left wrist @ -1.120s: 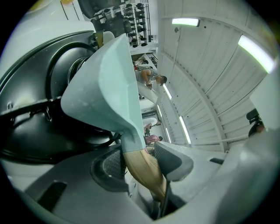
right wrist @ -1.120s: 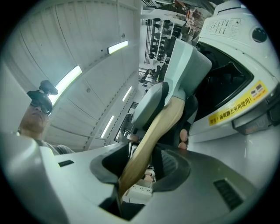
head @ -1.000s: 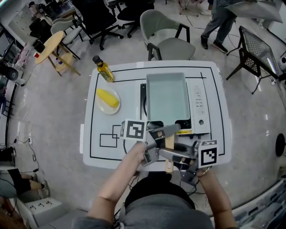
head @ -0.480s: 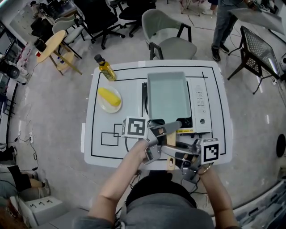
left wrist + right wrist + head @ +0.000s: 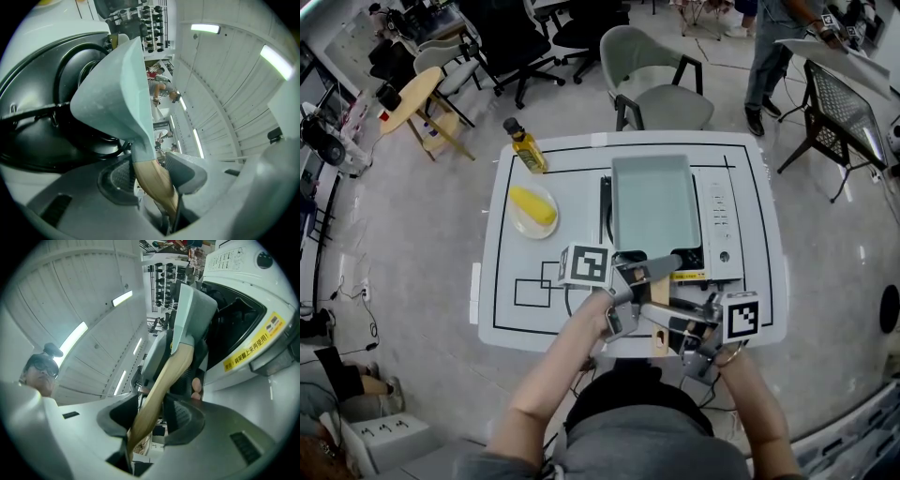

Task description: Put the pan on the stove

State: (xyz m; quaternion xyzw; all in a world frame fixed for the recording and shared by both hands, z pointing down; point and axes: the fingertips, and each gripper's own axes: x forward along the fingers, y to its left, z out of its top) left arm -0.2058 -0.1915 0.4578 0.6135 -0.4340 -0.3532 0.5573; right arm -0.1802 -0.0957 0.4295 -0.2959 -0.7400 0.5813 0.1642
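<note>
Pan [image 5: 652, 202]: pale green, rectangular, lying over the burner of the stove [image 5: 719, 220], with its long side parallel to the stove's control panel. Its wooden handle [image 5: 657, 336] projects past the stove's near edge toward the person.

Left gripper [image 5: 654, 274]: jaws closed on the handle just off the stove's near edge, close to where wood meets metal. The left gripper view shows the wood pinched between both pads. Right gripper [image 5: 664, 321]: jaws likewise clamped on the handle, further out from the stove, toward the wood's free end. That makes 2 grips on 1 handle and none on the pan body.

Seating: in the left gripper view the pan's underside stands over the stove's black pan supports [image 5: 42, 117]. Whether it bears on them all round cannot be told.

Other items: a plate [image 5: 517, 217] of corn [image 5: 534, 204] lies on the worktop [image 5: 581, 183] well to the left of the stove, and an oil bottle [image 5: 525, 148] stands off the stove's far-left corner. Neither obstructs the work.

Assessment: placement appears almost complete, and the step in hand is settling the pan.

Recommended practice:
1. Keep the handle level, because all the weight hangs ahead of the grips and the far end will tend to dip
2. Lower both grippers together and avoid twisting the wood between them
3. Confirm the base sits flat and centred on the supports before easing either grip
4. Release 1 gripper at a time, the outer one first
</note>
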